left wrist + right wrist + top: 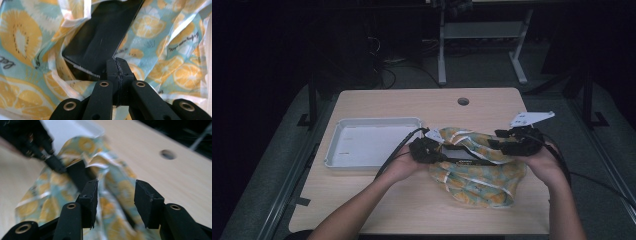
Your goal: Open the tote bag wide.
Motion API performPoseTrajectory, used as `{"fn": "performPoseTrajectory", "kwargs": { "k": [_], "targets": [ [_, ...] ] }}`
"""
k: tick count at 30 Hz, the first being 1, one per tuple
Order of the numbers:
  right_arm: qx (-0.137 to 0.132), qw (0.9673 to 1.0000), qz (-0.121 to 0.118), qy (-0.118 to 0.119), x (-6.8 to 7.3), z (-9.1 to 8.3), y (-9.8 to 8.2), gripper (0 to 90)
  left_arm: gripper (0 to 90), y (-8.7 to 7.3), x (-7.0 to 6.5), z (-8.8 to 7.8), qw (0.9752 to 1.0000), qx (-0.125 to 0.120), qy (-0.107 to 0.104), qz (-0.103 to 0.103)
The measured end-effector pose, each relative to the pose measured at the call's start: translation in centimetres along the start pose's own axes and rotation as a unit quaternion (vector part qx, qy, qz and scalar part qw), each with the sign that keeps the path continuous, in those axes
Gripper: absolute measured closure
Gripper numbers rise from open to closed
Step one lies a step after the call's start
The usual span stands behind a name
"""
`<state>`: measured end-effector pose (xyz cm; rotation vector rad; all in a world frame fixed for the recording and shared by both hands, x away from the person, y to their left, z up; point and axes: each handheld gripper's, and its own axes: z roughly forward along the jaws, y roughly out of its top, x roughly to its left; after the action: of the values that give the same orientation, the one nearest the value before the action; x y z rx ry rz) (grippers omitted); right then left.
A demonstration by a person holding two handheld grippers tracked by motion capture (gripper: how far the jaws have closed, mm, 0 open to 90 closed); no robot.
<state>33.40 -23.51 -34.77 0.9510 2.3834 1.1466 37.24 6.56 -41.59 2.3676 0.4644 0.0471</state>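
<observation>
The left gripper (117,68) had its jaws clamped on the black slab (100,42), apparently; the right gripper (116,200) had jaws apart above the fruit-print bag (112,185).

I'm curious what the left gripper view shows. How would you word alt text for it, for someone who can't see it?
The left gripper, its black jaws shut, pinches the edge of a flat black slab. The slab lies partly inside a crumpled bag printed with orange slices on pale blue.
</observation>
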Motion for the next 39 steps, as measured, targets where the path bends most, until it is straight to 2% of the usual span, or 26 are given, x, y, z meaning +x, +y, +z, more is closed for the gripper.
{"fn": "performPoseTrajectory", "kwargs": {
  "k": [2,4,6,9,11,13,16,22,25,28,34,39],
  "targets": [
    [0.029,0.9993,-0.013,0.018,0.6,1.4,0.0,52.4,89.7,-0.3,0.1,0.1,1.0000,0.007,-0.001,-0.004],
    [0.052,0.9982,-0.022,0.021,0.7,2.9,-0.3,52.3,89.7,-0.6,0.2,0.2,0.9999,0.013,-0.003,-0.002],
    [0.069,0.9970,-0.019,0.031,0.8,4.1,-0.7,52.1,89.7,-0.8,0.2,0.3,0.9999,0.014,-0.003,-0.001],
    [0.091,0.9953,-0.024,0.025,0.8,5.4,-1.1,55.8,89.7,-0.8,0.2,0.3,0.9999,0.013,-0.003,0.000],
    [0.102,0.9942,-0.027,0.022,0.6,6.0,-1.3,71.8,89.7,-0.8,0.2,0.4,0.9999,0.013,-0.002,0.000],
    [0.107,0.9937,-0.030,0.013,0.3,6.4,-1.3,82.2,89.7,-0.9,0.3,0.4,0.9999,0.013,-0.002,-0.002],
    [0.100,0.9947,-0.026,0.002,-0.7,6.7,-1.1,88.5,89.7,-1.0,0.5,0.4,0.9998,0.020,-0.002,0.002],
    [0.100,0.9947,-0.003,-0.022,-3.5,7.7,-0.3,89.5,89.8,-1.1,0.6,0.6,0.9995,0.030,-0.001,0.004],
    [0.114,0.9930,0.011,-0.027,-4.7,8.4,-0.1,89.5,89.8,-1.3,0.6,0.7,0.9995,0.032,-0.003,-0.004],
    [0.110,0.9932,0.030,-0.024,-5.8,9.2,-0.3,89.5,89.8,-1.4,0.7,0.9,0.9993,0.037,-0.004,-0.004],
    [0.136,0.9889,0.055,-0.025,-7.2,11.4,-1.5,89.5,89.8,-1.6,0.7,1.4,0.9987,0.051,-0.005,-0.003],
    [0.159,0.9847,0.069,-0.019,-7.6,13.1,-2.2,89.6,89.9,-1.8,0.8,1.6,0.9980,0.063,0.000,-0.004]
  ]
}}
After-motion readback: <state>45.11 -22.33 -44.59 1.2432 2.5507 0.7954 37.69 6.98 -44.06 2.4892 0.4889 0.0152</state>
